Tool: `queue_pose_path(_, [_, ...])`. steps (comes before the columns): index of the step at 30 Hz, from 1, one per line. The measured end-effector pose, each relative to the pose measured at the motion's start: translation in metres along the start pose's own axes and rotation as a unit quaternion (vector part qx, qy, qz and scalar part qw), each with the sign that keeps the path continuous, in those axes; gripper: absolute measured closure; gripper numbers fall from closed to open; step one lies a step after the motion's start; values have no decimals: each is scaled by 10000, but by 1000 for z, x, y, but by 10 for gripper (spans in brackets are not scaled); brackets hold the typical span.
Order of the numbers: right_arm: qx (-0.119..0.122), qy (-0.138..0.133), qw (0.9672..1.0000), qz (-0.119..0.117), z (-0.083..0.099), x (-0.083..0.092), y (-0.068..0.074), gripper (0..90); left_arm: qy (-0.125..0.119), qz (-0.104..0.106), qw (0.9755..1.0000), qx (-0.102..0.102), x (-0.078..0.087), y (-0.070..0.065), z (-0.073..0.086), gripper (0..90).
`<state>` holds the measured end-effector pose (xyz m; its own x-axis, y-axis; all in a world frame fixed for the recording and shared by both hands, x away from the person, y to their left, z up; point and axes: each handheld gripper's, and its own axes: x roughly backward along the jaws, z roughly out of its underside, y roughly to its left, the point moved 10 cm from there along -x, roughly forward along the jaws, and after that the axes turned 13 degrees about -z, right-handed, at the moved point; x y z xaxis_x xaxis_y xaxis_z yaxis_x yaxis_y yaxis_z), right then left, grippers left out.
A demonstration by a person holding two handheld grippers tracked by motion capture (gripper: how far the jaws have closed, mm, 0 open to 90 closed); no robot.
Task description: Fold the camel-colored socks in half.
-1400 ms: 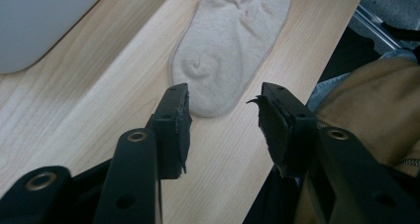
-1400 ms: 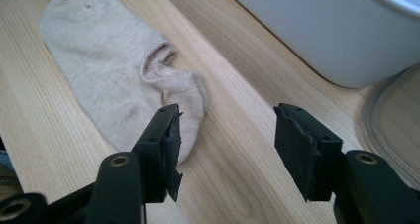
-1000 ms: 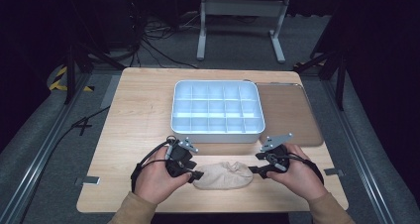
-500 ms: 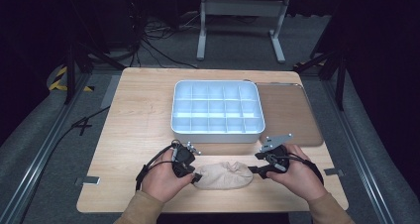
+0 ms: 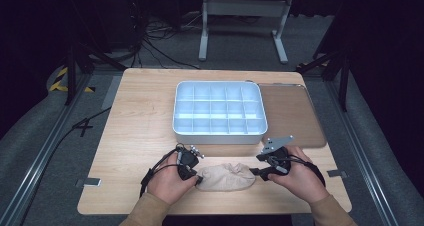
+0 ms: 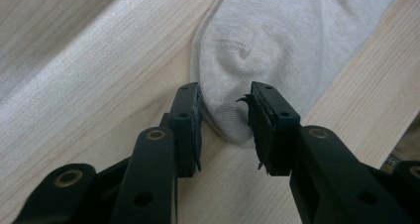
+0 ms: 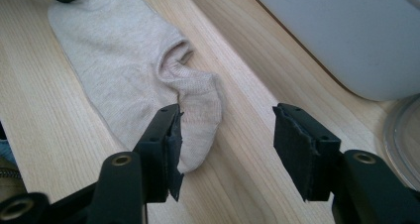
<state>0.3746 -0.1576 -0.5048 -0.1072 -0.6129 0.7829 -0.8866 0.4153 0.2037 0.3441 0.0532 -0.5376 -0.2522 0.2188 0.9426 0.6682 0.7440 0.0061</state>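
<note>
Left tongs closing round sock toe, right tongs open

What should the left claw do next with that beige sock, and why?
Probably finish closing. The left gripper has just been closing its jaws around the toe end of the sock, but a gap shows on both sides, so nothing is pinched yet. The right gripper stands open at the heel end.
</note>
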Motion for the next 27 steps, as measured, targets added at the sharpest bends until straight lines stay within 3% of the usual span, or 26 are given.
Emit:
queue_pose_path(5, [29, -3, 10000, 5, -1, -1, 1, 455, 14, -211, 9998, 39, -1, -1, -1, 658])
queue_pose_path(10, [35, -58, 10000, 10, -2, 0, 1, 461, -25, -503, 9986, -182, -2, -5, -4, 650])
queue_pose_path(14, [35, -63, 10000, 28, -2, 0, 1, 460, -116, -495, 9985, -226, -3, -7, -5, 645])
queue_pose_path(18, [60, -21, 10000, 2, -2, -2, 3, 470, -109, -367, 9990, -245, -3, -11, -5, 758])
queue_pose_path(20, [99, -23, 9999, -3, -2, -4, 4, 485, -181, -409, 9984, -333, -3, -13, -6, 791])
queue_pose_path(27, [301, -322, 9990, -8, -15, -3, 12, 563, -239, -407, 9985, -271, -2, -12, -7, 847])
